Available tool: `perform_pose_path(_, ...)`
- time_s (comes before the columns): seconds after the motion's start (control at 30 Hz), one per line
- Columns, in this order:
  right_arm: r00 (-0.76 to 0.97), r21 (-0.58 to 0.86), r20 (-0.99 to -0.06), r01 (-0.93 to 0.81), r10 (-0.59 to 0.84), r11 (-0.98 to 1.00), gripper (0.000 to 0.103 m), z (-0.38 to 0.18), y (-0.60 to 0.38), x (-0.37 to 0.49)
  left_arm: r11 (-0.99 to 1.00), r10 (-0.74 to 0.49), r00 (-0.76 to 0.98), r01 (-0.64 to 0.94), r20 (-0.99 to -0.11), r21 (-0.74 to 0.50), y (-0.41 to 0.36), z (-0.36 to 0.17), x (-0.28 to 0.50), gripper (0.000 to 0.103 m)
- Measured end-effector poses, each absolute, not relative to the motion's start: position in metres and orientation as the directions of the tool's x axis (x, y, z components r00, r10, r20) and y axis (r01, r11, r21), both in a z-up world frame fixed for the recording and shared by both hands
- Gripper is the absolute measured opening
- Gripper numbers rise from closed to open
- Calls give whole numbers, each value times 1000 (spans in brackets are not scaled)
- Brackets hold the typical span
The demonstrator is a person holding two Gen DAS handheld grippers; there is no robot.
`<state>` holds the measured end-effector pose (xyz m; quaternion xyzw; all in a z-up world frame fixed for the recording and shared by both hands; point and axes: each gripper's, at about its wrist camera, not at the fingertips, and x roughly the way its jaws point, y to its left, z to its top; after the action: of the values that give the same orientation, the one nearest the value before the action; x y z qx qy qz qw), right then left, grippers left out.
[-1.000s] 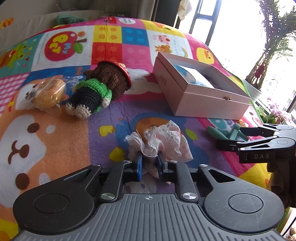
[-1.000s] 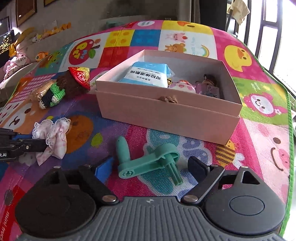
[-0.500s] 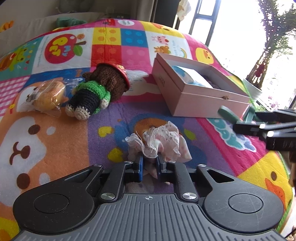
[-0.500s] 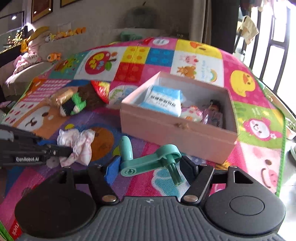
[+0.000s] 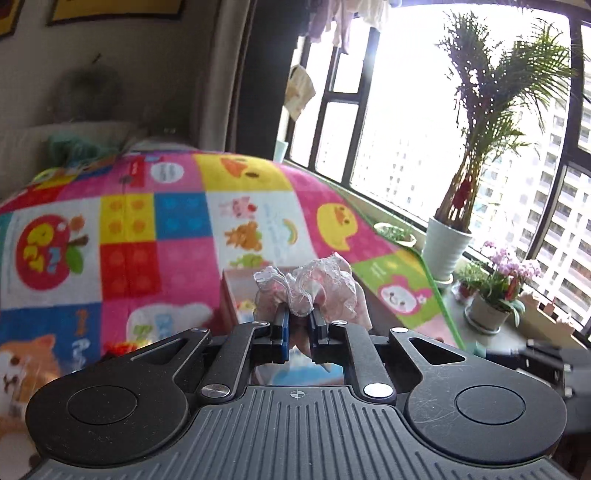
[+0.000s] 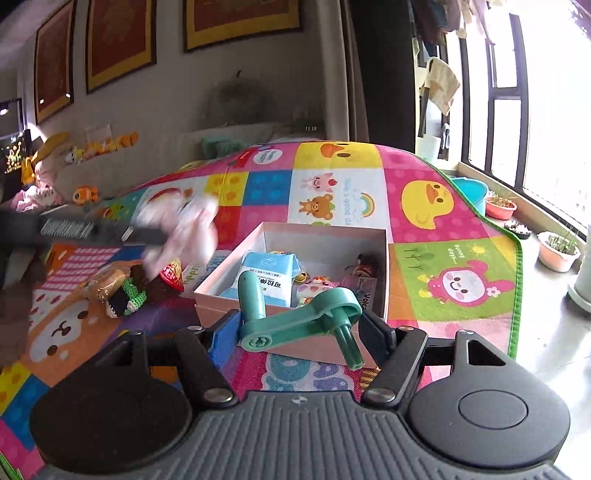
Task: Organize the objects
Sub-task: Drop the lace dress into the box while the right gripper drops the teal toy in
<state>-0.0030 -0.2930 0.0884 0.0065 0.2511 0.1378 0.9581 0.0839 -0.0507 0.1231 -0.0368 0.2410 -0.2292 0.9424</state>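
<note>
We look out over a large patchwork play mat (image 6: 369, 192) printed with ducks, bears, apples and a pig, spread beyond both grippers. Behind it stands a grey wall with three framed pictures (image 6: 240, 22) in the right wrist view. Off to the right of the grippers runs a dark-framed window (image 5: 436, 122) showing tower blocks outside. Along its sill we count one tall palm in a white pot (image 5: 445, 247) and one small pot of pink flowers (image 5: 487, 310) in the left wrist view.

One open pink box (image 6: 382, 280) sits on the mat just ahead of the right gripper, holding one blue tissue pack (image 6: 269, 275) and a few small toys too cluttered to count. To the left of the box lies one crocheted doll (image 6: 147, 284), with one wrapped bun (image 6: 105, 286) just beside it.

The right gripper (image 6: 299, 325) has its jaws standing fairly wide, closed onto one teal plastic crank handle (image 6: 299, 321), which is lifted clear of the mat in front of the box. The left gripper (image 5: 298, 325) is pinched tight on one pink lace-trimmed cloth (image 5: 310, 288), held up in the air over the near end of the box.
</note>
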Motion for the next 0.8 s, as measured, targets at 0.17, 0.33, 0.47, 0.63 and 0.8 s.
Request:
perform_pose_path(0.17, 842, 97, -480, -228, 246, 969, 70, 79, -303, 4, 842, -535, 717, 407, -447, -355, -92, 112, 174, 19)
perform_pose_path(0.33, 863, 98, -455, -195, 219, 976, 70, 75, -311, 1, 916, -399, 689, 273, -605, -292, -125, 73, 228, 19)
perform_pose_path(0.47, 861, 98, -469, -173, 199, 980, 70, 71, -320, 5, 922, -384, 708, 257, -593, -291, -107, 65, 218, 19)
perform_pose_path(0.63, 849, 116, -490, -161, 198, 980, 70, 73, -327, 17, 904, -418, 750, 287, -513, -317, -66, 85, 165, 19)
perform_pose_path(0.8, 861, 185, -435, -201, 263, 962, 70, 112, -328, 50, 880, -471, 734, 354, -489, -315, -32, 78, 89, 19)
